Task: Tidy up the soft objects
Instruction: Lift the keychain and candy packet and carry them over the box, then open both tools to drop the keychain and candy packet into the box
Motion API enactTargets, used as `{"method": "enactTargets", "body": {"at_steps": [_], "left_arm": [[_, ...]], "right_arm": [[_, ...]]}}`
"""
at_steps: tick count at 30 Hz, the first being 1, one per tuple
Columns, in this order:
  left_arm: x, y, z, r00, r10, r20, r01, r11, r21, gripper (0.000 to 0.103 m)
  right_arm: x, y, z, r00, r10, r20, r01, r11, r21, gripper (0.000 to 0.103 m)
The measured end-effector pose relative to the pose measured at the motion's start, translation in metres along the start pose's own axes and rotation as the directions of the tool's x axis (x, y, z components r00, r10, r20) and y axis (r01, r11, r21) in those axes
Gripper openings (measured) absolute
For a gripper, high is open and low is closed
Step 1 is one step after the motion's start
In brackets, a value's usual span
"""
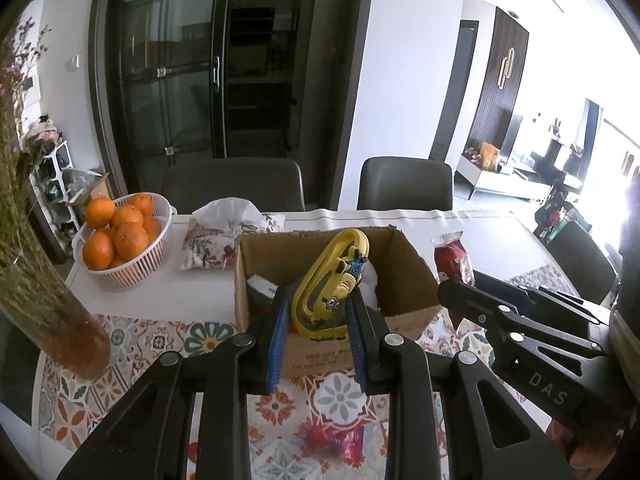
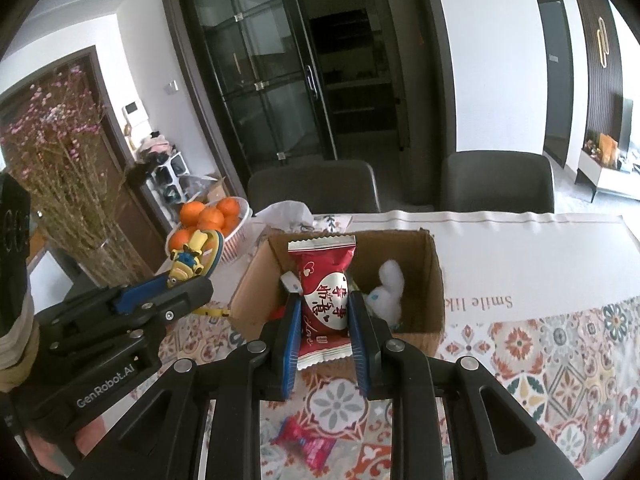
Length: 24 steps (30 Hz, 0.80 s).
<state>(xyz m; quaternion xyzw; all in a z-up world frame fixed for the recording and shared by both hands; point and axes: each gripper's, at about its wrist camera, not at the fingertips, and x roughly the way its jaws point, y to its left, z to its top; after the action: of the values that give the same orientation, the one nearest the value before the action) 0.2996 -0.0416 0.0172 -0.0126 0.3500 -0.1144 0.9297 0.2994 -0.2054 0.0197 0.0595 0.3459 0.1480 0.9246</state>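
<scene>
**Clerk:** Soft objects, item one: yellow minion slipper (image 1: 329, 288), clamped between the blue pads of the left gripper (image 1: 320, 320), held upright above the near wall of the cardboard box (image 1: 416, 268).

**Checker:** Item two?

**Clerk:** Red snack packet (image 2: 323, 300), white heart label, pinched at its lower half by the right gripper (image 2: 324, 332). It hangs over the box's near edge.

**Checker:** Box contents?

**Clerk:** White plush toy (image 2: 387, 290) in the right-hand part, leaning against the inner wall. A small white-and-blue item sits at the left behind the packet; I cannot tell what it is.

**Checker:** Loose items?

**Clerk:** One small red wrapper (image 2: 310, 446) on the patterned tablecloth (image 2: 560, 360), near side, below the right gripper.

**Checker:** Surroundings?

**Clerk:** White basket (image 1: 132, 268) of oranges (image 1: 120, 232), far left. Floral tissue pouch (image 1: 216, 240) between the basket and the box, touching the box's far left corner. Glass vase (image 1: 52, 312) of dried flowers at the left edge. Two dark chairs (image 1: 404, 184) beyond the table.
</scene>
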Motion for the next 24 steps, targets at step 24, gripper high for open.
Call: {"method": "enactTargets", "body": {"at_steps": [24], "left_arm": [[0.111,0.017,0.027,0.98,0.072,-0.183,-0.069,0.997,0.022,0.035]], "right_arm": [[0.112,-0.045,0.027,0.979,-0.029,-0.203,0.036,0.999,0.033,0.027]]}}
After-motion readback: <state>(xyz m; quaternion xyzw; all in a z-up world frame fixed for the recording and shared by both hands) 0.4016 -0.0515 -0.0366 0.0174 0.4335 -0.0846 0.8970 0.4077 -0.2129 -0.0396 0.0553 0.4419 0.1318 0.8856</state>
